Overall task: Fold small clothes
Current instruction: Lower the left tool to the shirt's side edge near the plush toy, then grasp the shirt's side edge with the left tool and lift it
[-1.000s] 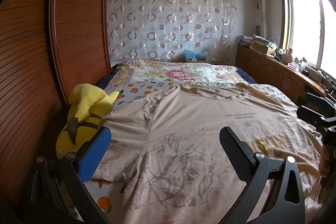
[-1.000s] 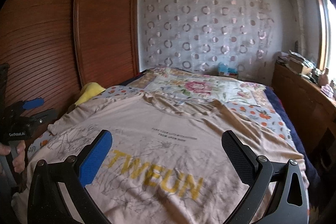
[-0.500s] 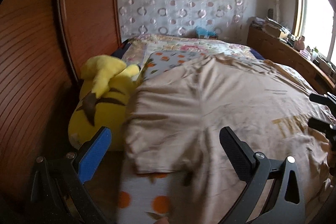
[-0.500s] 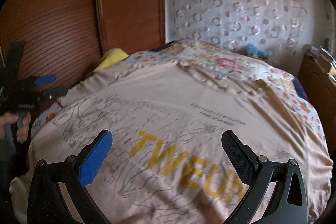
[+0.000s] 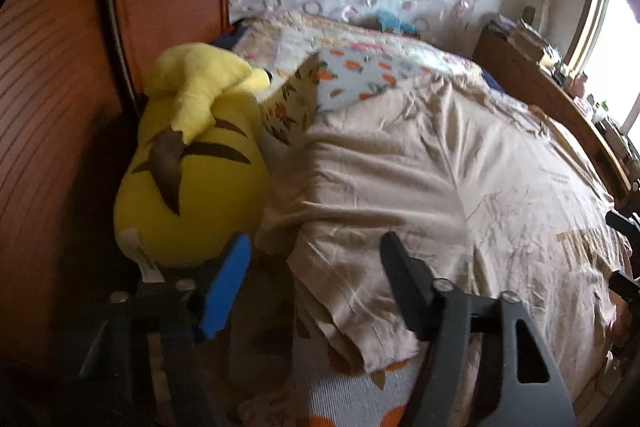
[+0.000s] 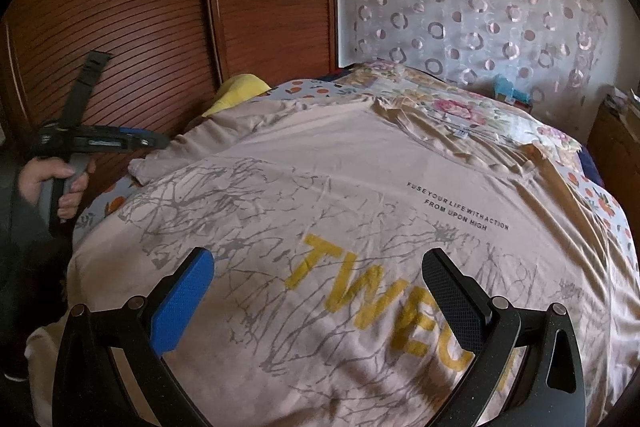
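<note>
On bed, beige T-shirt [image 6: 360,187] spread flat, left gripper [image 5: 312,267] jaws closing around sleeve edge

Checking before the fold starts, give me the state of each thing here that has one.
T-shirt: spread flat, print up, unfolded.
Sleeve: between open jaws, not pinched.
Left gripper: open, jaws just been closing.
Right gripper: open, empty.
Wardrobe doors: shut.

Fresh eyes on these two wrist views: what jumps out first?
The beige T-shirt spread front-up across the bed, yellow "TWEUN" lettering near the right gripper, whose jaws hang open above it. Next, the bright yellow plush toy wedged between the bed's left edge and the wooden wardrobe. The left gripper straddles the shirt's sleeve, its jaws just been closing, pads not yet pressing.
</note>
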A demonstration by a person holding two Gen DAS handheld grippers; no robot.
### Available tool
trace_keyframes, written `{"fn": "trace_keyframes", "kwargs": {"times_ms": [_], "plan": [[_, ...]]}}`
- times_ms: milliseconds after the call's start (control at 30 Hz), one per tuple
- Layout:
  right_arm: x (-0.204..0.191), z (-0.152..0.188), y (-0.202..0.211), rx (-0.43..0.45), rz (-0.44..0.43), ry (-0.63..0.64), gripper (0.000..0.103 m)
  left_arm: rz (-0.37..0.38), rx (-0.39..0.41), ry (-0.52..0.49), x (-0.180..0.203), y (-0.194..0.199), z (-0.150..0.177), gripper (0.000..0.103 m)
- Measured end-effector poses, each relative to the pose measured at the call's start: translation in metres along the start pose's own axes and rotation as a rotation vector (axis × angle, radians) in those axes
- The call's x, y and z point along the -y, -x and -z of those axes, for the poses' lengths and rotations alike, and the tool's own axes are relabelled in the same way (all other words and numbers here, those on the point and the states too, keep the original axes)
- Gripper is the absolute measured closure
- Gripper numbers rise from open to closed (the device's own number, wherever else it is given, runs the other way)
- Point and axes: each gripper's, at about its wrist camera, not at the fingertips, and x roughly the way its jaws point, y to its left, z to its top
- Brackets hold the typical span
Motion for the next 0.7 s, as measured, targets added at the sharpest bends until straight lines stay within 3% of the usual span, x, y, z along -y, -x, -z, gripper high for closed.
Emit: {"fn": "trace_keyframes", "kwargs": {"times_ms": [100, 233, 367, 433, 700], "plan": [[-0.002, 0.004, 0.009, 0.016, -0.008, -0.005, 0.000, 0.028, -0.024, 0.004, -0.001, -0.003, -0.001, 0.046], [-0.011, 0.009, 0.007, 0.049, -0.004, -0.011, 0.000, 0.059, -0.026, -0.012, 0.003, 0.001, -0.001, 0.070], [-0.012, 0.010, 0.015, 0.079, -0.004, -0.019, 0.000, 0.031, -0.019, -0.034, 0.010, 0.004, -0.003, 0.077], [-0.011, 0.011, 0.015, 0.084, -0.002, -0.024, 0.000, -0.014, -0.005, -0.053, 0.010, 0.008, -0.003, 0.097], [-0.008, 0.016, 0.016, 0.097, 0.007, -0.053, 0.000, -0.016, 0.065, -0.122, 0.027, 0.030, -0.014, 0.099]]}}
